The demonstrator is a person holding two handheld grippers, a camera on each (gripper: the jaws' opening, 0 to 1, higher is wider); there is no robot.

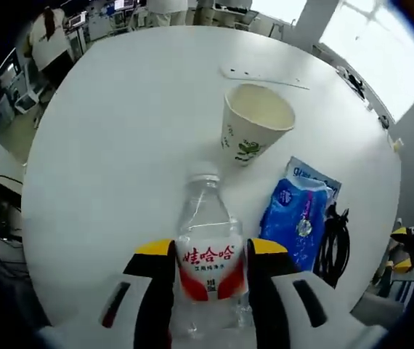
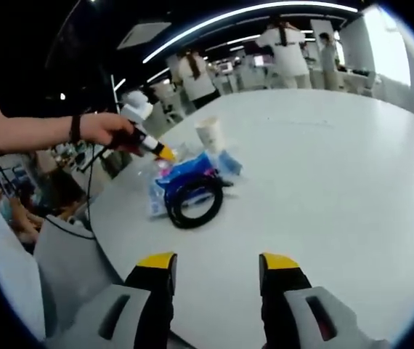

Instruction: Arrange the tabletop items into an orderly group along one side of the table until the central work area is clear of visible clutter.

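Clutter gathered near one edge of a round white surface (image 1: 120, 131), in a bright open office with desks, ceiling light strips and people standing beyond. Clear plastic bottle (image 1: 207, 240), white cap, red-and-white label, upright between the left tongs (image 1: 208, 251), clamped on both sides. Paper cup (image 1: 254, 123) beyond, blue packet (image 1: 301, 211) and coiled black cable (image 1: 332, 243) just beside. Right tongs (image 2: 216, 265) parted, holding nothing, over bare surface.
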